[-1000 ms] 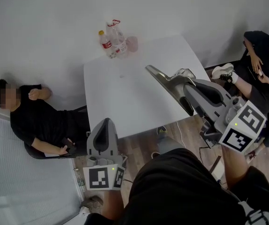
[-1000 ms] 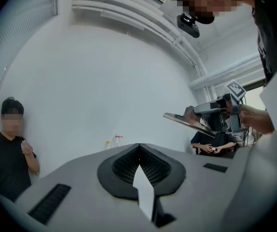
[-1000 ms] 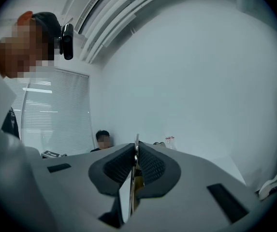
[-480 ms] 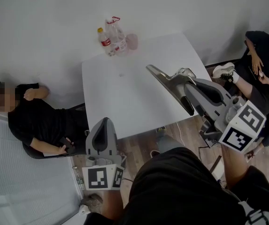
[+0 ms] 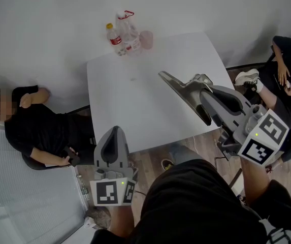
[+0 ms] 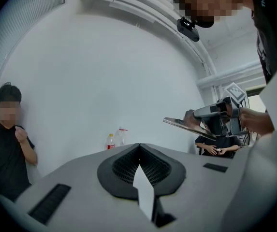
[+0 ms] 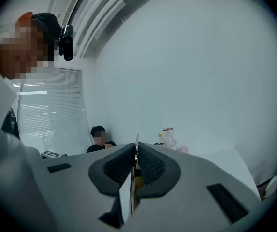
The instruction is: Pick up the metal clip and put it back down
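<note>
Right gripper (image 5: 205, 103), at centre right of the head view, is clamping the metal clip (image 5: 178, 88). In the right gripper view its jaws are pressing together on the clip's thin edge, 1 pad on each side. The clip is sticking out of the jaws toward the upper left as a long flat strip, hanging in the air over the right part of the white table (image 5: 125, 111) and not touching it. Left gripper (image 5: 113, 136) is sitting at lower left, just off the table's near edge, with its jaws together and nothing between them. Plastic bottles (image 5: 116, 39) and a pink cup (image 5: 146, 38) are standing at the table's far edge. 1 person (image 5: 38, 131) is sitting at left, another person (image 5: 287, 60) at the right edge.
</note>
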`<state>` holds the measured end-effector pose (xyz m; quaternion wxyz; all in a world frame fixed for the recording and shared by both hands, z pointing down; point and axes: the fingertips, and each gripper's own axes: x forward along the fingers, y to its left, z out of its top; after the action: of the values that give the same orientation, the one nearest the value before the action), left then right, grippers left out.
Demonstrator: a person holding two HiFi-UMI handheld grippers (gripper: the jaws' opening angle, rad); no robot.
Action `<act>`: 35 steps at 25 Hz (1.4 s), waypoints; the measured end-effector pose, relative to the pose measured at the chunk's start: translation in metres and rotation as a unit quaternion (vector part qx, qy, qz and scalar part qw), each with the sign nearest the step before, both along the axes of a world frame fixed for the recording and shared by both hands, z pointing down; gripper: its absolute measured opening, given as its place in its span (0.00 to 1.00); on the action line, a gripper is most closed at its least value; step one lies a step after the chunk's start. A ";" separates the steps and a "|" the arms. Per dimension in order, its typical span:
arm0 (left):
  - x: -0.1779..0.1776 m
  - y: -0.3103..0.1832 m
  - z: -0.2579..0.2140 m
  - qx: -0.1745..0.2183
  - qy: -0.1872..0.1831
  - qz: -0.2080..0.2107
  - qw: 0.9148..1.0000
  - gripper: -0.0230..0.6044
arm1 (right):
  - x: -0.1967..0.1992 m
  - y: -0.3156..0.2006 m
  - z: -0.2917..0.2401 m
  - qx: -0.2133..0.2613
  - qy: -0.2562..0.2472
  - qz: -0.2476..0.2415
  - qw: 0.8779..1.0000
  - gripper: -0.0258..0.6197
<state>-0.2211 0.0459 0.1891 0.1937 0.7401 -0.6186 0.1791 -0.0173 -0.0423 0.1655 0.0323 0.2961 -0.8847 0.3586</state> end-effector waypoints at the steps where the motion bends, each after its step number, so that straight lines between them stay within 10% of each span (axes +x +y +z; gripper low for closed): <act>1: 0.001 -0.001 0.000 0.001 0.000 -0.002 1.000 0.07 | -0.001 0.000 0.001 -0.001 0.000 -0.003 1.000 0.10; 35: 0.013 -0.021 0.078 -0.085 -0.025 -0.043 0.995 0.07 | -0.025 -0.017 0.130 -0.114 -0.009 -0.106 0.988 0.10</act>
<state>-0.2076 0.0249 0.2672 0.2483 0.6889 -0.6369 0.2410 -0.0426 -0.0589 0.2956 0.0957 0.1914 -0.8649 0.4540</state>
